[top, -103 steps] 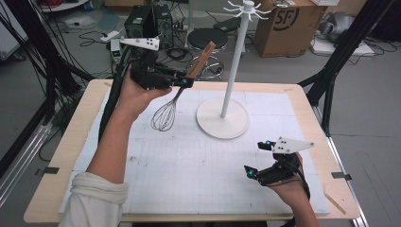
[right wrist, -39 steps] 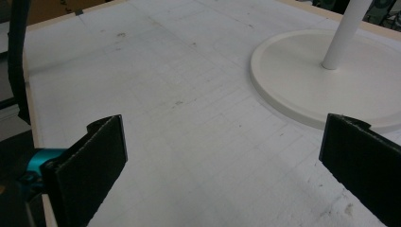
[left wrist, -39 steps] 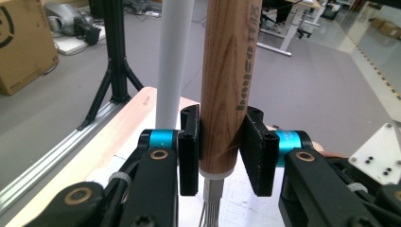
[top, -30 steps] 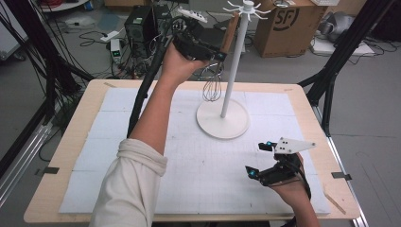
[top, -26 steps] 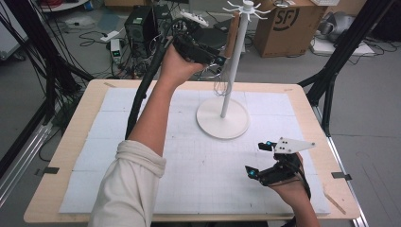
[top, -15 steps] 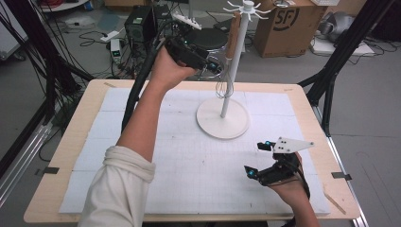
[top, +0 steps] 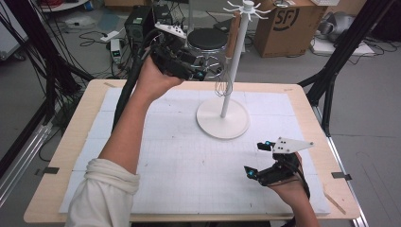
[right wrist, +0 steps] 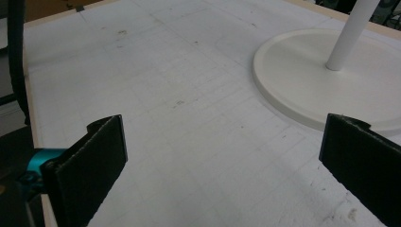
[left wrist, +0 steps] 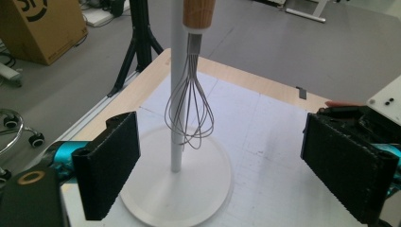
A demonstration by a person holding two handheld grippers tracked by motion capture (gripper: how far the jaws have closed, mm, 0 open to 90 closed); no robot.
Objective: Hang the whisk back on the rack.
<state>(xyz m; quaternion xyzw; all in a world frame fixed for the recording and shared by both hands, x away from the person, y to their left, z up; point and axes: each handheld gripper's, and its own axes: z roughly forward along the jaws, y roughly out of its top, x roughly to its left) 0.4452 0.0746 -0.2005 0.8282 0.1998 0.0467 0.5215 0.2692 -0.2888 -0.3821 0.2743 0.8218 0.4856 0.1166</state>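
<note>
Black grippers, teal-accented, white top plates, black cables; rolled white sleeve (top: 101, 189).

Cardboard box (top: 289, 22): sitting on floor beyond table.
Black stool (top: 207, 39): standing behind table's far edge.
White mat (top: 189, 156): covering tabletop.

A grey floor (top: 369, 94) surrounds the wooden table (top: 61, 189) — beyond it a cardboard box (top: 288, 26), a black round stool (top: 208, 39), tangled cables (top: 97, 38) and black stand legs (top: 338, 61) — under even indoor light.
</note>
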